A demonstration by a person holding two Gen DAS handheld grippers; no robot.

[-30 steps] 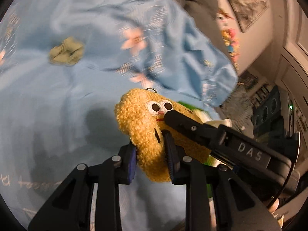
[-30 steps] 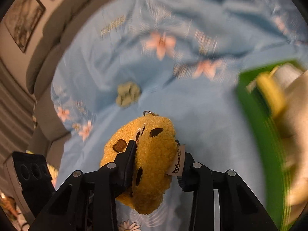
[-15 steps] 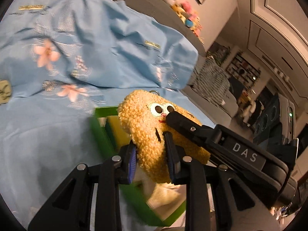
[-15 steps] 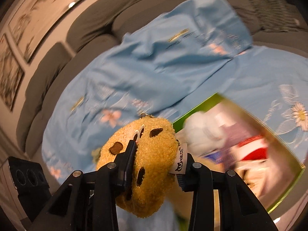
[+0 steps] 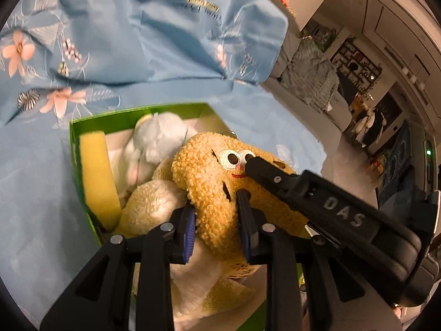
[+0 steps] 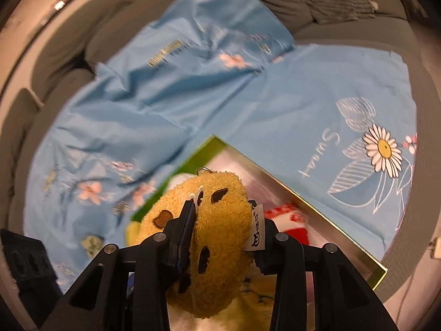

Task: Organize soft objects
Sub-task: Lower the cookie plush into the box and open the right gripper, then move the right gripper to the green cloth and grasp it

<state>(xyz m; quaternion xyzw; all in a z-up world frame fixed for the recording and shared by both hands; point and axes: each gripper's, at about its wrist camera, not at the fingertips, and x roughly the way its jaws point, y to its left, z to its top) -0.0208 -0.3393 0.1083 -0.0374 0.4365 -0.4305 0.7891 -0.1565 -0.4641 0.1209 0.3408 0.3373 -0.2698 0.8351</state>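
From the left wrist view, the yellow plush toy (image 5: 220, 182) is being pinched by the left gripper (image 5: 217, 229), its blue-lined pads pressed into the fuzzy body on either side, while the right gripper (image 5: 257, 167) is seen pushing in from the right, its one visible finger laid against the embroidered face. The toy is being carried directly above the green box (image 5: 82, 122), which is resting on the light blue floral sheet (image 5: 165, 41) — inside it a yellow sponge (image 5: 96, 176), a pale blue plush (image 5: 162, 140) and a cream fleecy toy (image 5: 150, 209) are already being stored, so little free room is being left. From the right wrist view, the same plush toy (image 6: 220, 220) is being squeezed between the right gripper (image 6: 223, 240) pads, the white label (image 6: 257, 234) being trapped against the right one, and the green box (image 6: 303, 198) is lying just beneath, with a red-and-white soft item (image 6: 289, 215) showing inside. For this step to be done well, the toy is probably best lowered over the gap between the pale blue plush and the cream toy, kept level between both grips — and the two pairs of jaws are best released together, only once the toy is being supported by the contents, so that it is not being tipped over the box wall or dragged out again by a clinging pad.
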